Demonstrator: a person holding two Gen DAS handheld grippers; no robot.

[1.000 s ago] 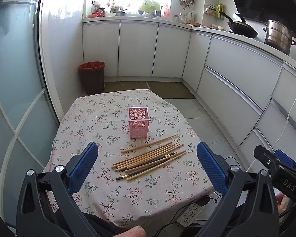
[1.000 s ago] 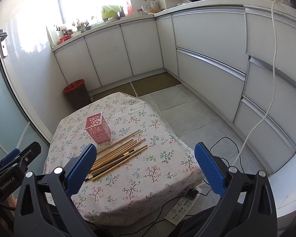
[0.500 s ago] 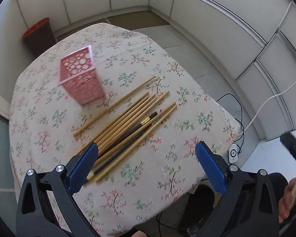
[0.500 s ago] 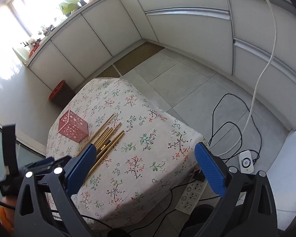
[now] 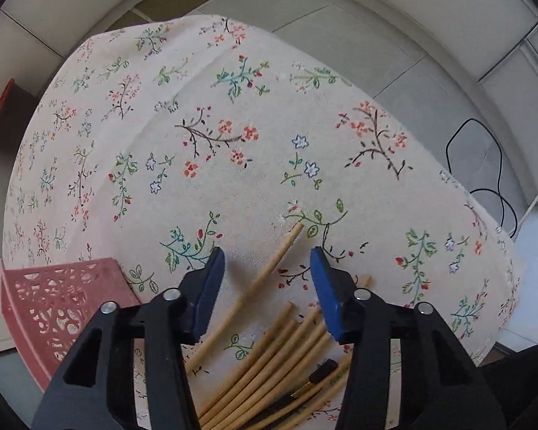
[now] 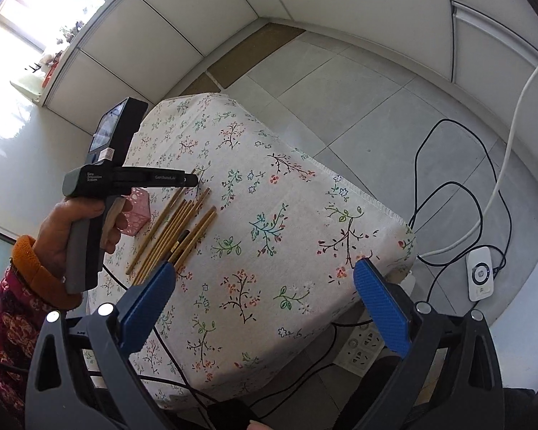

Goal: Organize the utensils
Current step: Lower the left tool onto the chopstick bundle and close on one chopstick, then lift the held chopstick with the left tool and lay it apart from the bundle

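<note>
1. Left claw (image 5: pixel 267 254) is low over the chopsticks (image 5: pixel 279 362), jaws part-open and holding nothing; one stray chopstick (image 5: pixel 258 283) lies between its fingers (image 5: pixel 206 286), apart from the bundle.
2. Right claw (image 6: pixel 262 286) is wide and empty, hanging off the near edge of the worktop (image 6: pixel 305 222), well apart from the chopsticks.
3. Pink basket (image 5: pixel 57 308) stands upright on the worktop just left of the left claw, near the chopsticks.
4. Judged step: grasp a chopstick and drop it in the basket.
5. Risk: sticks are thin and lie flat on the tablecloth (image 5: pixel 215 143), so closing pads may slide over or pinch cloth.
6. Risk: the right finger sits over the bundle, so closing could drag several sticks or roll them off the edge.
7. Risk: the basket looks light, and a tilted stick could tip it.
</note>
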